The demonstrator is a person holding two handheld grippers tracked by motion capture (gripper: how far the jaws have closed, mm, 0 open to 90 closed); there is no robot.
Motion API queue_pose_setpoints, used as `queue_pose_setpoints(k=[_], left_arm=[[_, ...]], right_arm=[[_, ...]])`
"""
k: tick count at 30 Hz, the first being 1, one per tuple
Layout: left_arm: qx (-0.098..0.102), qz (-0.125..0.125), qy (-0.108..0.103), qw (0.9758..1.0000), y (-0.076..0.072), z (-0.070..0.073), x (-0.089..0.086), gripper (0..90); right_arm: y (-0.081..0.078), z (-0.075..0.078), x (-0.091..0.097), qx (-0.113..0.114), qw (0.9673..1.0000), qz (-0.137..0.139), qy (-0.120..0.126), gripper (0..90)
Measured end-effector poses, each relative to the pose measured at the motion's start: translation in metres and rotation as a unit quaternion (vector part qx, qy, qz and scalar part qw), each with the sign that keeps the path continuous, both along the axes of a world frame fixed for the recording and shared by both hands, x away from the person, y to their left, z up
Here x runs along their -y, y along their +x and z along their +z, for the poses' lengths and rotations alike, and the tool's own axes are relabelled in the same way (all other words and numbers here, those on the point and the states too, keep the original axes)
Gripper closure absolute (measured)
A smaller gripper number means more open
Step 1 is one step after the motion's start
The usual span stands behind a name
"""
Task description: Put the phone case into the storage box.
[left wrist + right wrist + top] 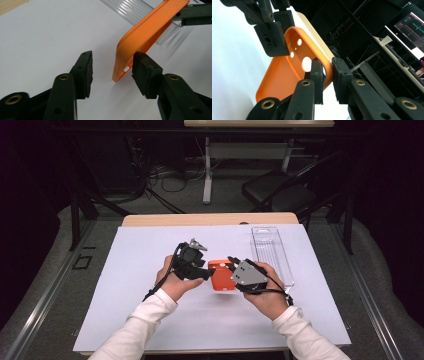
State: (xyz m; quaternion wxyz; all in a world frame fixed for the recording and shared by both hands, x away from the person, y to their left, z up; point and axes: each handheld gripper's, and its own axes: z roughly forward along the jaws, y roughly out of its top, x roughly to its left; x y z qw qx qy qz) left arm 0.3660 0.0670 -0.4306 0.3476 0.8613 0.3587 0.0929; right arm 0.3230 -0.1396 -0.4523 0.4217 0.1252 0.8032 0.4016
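The orange flexible phone case [222,274] hangs above the white table sheet [135,270], between both hands. The right gripper [327,75] is clamped on the case's rim beside the camera cutout. The left gripper [112,72] has its jaws apart with the case's corner between them. A clear plastic packaging tray [271,251] lies just beside the right hand
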Motion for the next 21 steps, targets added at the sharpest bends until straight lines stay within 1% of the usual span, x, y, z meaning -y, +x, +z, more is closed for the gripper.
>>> queue_pose_setpoints(k=[1, 2, 4, 6, 7, 8, 9, 10, 11, 12, 14, 16, 17, 19, 21], left_arm=[[-0.002, -0.003, -0.001, 1.0, 0.0, 0.0, -0.001, 49.6], [0.001, -0.001, -0.007, 1.0, -0.001, 0.0, -0.001, 48.5], [0.001, -0.002, -0.007, 1.0, -0.002, -0.001, -0.002, 47.1], [0.008, -0.005, -0.012, 0.9999, -0.003, -0.002, -0.004, 46.5], [0.017, -0.007, -0.019, 0.9997, -0.003, -0.002, -0.005, 45.6], [0.018, -0.007, -0.023, 0.9996, -0.003, -0.003, -0.006, 45.5], [0.013, -0.008, -0.028, 0.9995, -0.003, -0.003, -0.007, 45.7], [0.012, -0.009, -0.034, 0.9993, -0.003, -0.004, -0.008, 46.3], [0.018, -0.011, -0.037, 0.9991, -0.003, -0.005, -0.009, 46.3], [0.024, -0.009, -0.036, 0.999, -0.003, -0.006, -0.01, 46.0], [0.027, -0.005, -0.036, 0.999, -0.003, -0.008, -0.011, 45.7], [0.028, -0.009, -0.037, 0.9989, -0.003, -0.009, -0.013, 45.4], [0.03, -0.003, -0.044, 0.9986, -0.004, -0.01, -0.014, 45.2], [0.023, 0.005, -0.051, 0.9984, -0.004, -0.011, -0.017, 42.9], [0.029, 0.009, -0.06, 0.9977, -0.005, -0.011, -0.02, 40.2]], right_arm=[[0.0, 0.0, 0.001, -0.001, 1.0, 0.001, 0.002, 80.2], [0.001, 0.0, 0.001, -0.001, 1.0, 0.002, 0.004, 80.1], [0.001, 0.0, 0.003, -0.002, 1.0, 0.003, 0.006, 80.2], [0.002, 0.0, 0.004, -0.004, 0.9999, 0.006, 0.008, 80.2], [0.003, 0.0, 0.005, -0.005, 0.9999, 0.006, 0.01, 80.1], [0.003, 0.0, 0.006, -0.005, 0.9999, 0.008, 0.011, 80.2], [0.004, 0.0, 0.007, -0.006, 0.9999, 0.008, 0.013, 80.2], [0.004, 0.0, 0.008, -0.005, 0.9998, 0.009, 0.015, 80.1], [0.005, 0.0, 0.009, -0.004, 0.9998, 0.011, 0.017, 80.1], [0.005, 0.0, 0.01, -0.003, 0.9997, 0.013, 0.02, 80.1], [0.005, 0.001, 0.011, -0.001, 0.9996, 0.015, 0.024, 80.1], [0.005, 0.001, 0.012, 0.002, 0.9994, 0.018, 0.03, 80.1], [0.005, 0.001, 0.012, 0.002, 0.9993, 0.019, 0.032, 80.1], [0.006, 0.002, 0.013, 0.005, 0.9991, 0.021, 0.037, 80.1], [0.006, 0.002, 0.014, 0.007, 0.9989, 0.023, 0.04, 80.1]])
